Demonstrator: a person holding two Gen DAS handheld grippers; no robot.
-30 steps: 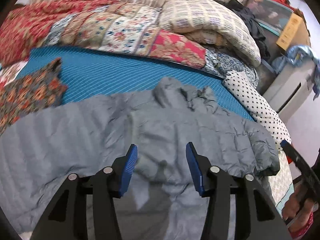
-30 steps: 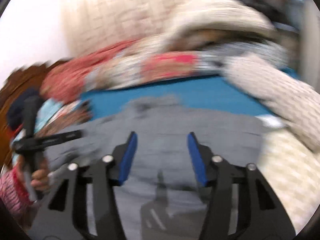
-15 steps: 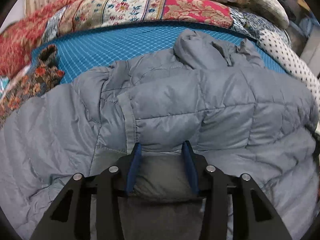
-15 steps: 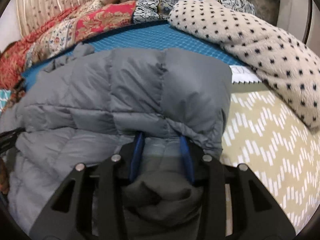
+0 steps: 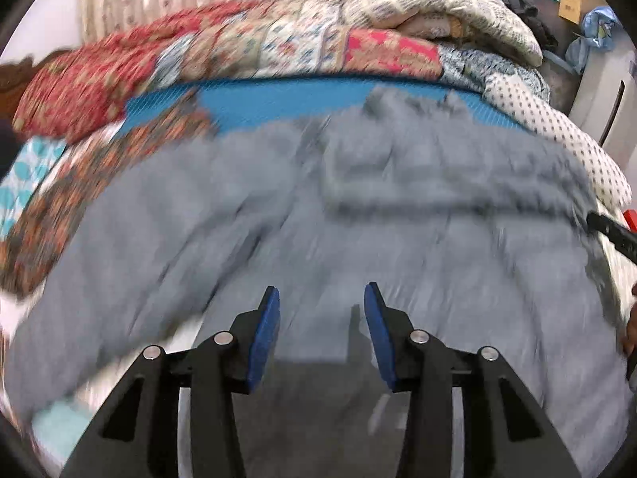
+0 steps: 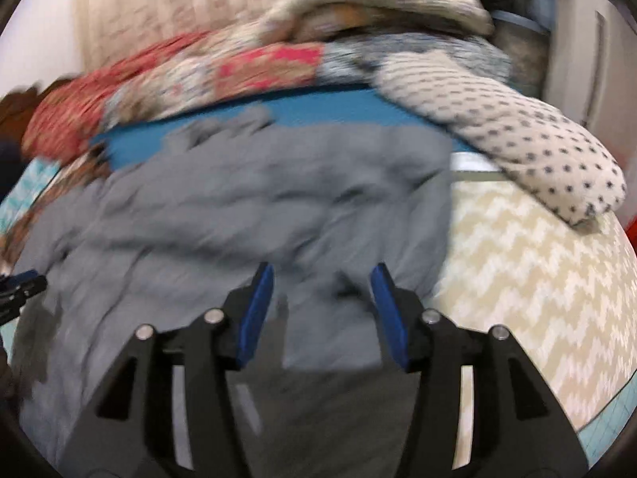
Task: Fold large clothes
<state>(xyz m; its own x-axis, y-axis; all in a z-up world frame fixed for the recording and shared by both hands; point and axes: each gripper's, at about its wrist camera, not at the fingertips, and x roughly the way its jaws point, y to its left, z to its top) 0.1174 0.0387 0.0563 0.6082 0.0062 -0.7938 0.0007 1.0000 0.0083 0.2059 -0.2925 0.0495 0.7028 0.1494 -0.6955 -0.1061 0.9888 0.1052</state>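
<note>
A large grey puffer jacket (image 5: pixel 358 207) lies spread on the bed, its collar toward the far side; it also shows in the right wrist view (image 6: pixel 247 207). My left gripper (image 5: pixel 322 298) is open and empty above the jacket's near part. My right gripper (image 6: pixel 322 279) is open and empty above the jacket's right near part. Both views are blurred by motion. The right gripper's body shows at the right edge of the left wrist view (image 5: pixel 615 233), and the left gripper at the left edge of the right wrist view (image 6: pixel 20 285).
A blue sheet (image 5: pixel 278 99) covers the bed behind the jacket. Piled patterned quilts (image 5: pixel 278 44) and a dotted pillow (image 6: pixel 529 135) line the far side. A floral cloth (image 5: pixel 79 183) lies at left. A beige zigzag cover (image 6: pixel 537 279) lies right of the jacket.
Both grippers have let go of the jacket's folded edge, opened, and pulled back and up. The jacket now lies lower and flatter on the bed.
</note>
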